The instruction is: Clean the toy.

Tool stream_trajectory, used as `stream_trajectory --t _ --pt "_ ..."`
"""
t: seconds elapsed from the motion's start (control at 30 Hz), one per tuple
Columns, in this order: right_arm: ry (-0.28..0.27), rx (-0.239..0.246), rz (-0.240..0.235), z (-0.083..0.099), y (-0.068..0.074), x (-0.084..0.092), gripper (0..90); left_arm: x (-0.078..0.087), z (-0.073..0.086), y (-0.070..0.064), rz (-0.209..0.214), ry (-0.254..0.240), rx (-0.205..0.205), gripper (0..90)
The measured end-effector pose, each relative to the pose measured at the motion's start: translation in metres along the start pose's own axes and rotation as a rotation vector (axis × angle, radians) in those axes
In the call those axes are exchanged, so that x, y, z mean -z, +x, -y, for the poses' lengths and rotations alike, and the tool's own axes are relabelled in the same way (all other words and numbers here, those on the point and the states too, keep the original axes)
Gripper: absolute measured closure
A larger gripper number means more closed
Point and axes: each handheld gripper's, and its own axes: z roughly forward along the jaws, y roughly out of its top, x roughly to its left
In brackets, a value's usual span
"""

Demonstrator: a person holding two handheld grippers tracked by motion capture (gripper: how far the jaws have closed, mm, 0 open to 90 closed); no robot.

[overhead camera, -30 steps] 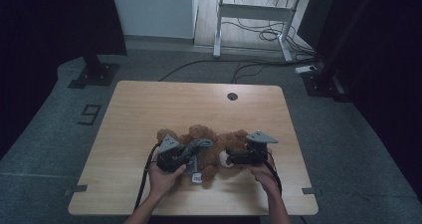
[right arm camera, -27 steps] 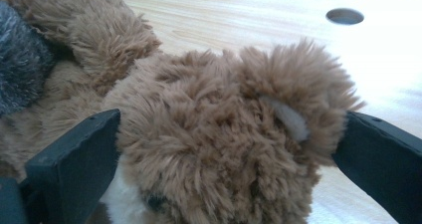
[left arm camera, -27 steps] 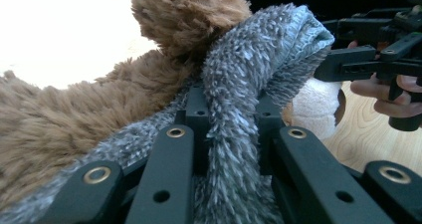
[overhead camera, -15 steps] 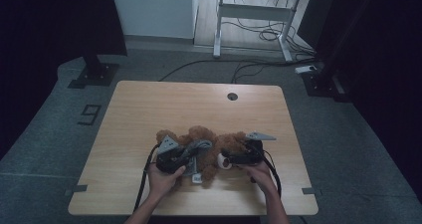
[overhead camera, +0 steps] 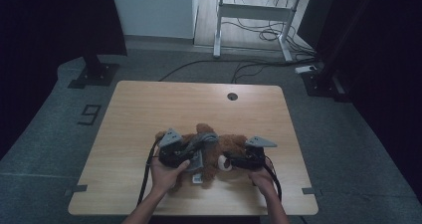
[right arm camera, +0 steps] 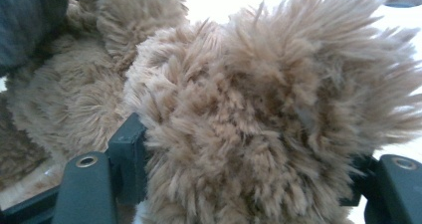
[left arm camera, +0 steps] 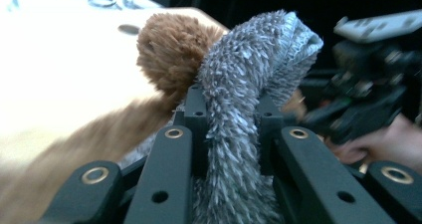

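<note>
The table [overhead camera: 149, 109] is light wood, with a small round hole [overhead camera: 232, 96] near its far edge, well beyond both grippers. Around it lies grey floor; a white desk frame [overhead camera: 249, 15] with loose cables stands farther back.

The bear [overhead camera: 226, 152], a brown plush toy, lies on the near half of the table, between the two grippers and touching both. In the high view its body spreads from just beyond the left gripper to just in front of the right one, and a pale muzzle shows close to the right gripper's tip. A small white tag [overhead camera: 197, 177] lies beside the left hand.

The left gripper [left arm camera: 226, 134] is held in the left hand [overhead camera: 166, 171]. Its jaws are clamped on the cloth [left arm camera: 249, 94], a grey fuzzy fabric that rises between them in a fold and drapes over at the top. A rounded brown part of the bear [left arm camera: 171, 50] sits just beyond and to one side of that fold, touching it. Past the cloth, the other gripper and hand show, blurred.

The right gripper [right arm camera: 249, 174] is held in the right hand [overhead camera: 261, 176]. Its jaws stand apart with a thick mass of the bear's fur [right arm camera: 259, 109] between them; the fur presses against the inner face of one jaw. Whether the jaws squeeze it I cannot tell for sure, though the fur fills the gap.
</note>
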Motion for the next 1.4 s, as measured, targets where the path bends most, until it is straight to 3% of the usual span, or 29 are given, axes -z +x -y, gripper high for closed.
stream_trajectory --t 0.17,0.27,0.4,0.5,0.7,0.97,1.23,1.37,1.4 --pt "-0.028 0.027 0.040 0.003 0.005 0.000 31.5 -0.029 -0.024 -0.027 0.021 0.010 -0.069 74.7" --pt "-0.046 0.038 0.061 0.005 0.007 -0.001 32.5 -0.059 -0.031 -0.040 0.017 0.061 -0.099 74.5" --pt "-0.057 0.042 0.068 0.006 0.007 -0.001 33.2 -0.089 -0.028 -0.038 -0.012 0.121 -0.086 74.4" --pt "-0.064 0.042 0.077 0.007 0.006 -0.001 34.5 -0.092 -0.023 -0.031 -0.026 0.121 -0.068 74.5" --pt "-0.063 0.039 0.086 0.007 0.006 -0.001 35.2 -0.071 -0.013 -0.013 -0.045 0.098 -0.031 74.5" --pt "-0.069 0.032 0.087 0.008 0.006 -0.001 35.3 -0.027 0.002 0.012 -0.073 0.048 -0.001 74.5" --pt "-0.070 0.025 0.090 0.008 0.006 -0.001 35.4 0.011 0.018 0.046 -0.143 0.027 0.047 74.5" --pt "-0.072 0.022 0.090 0.008 0.006 -0.001 35.5 0.025 0.029 0.072 -0.198 0.041 0.092 74.6" --pt "-0.073 0.021 0.090 0.008 0.006 -0.001 35.5 0.029 0.033 0.080 -0.201 0.043 0.120 74.5"
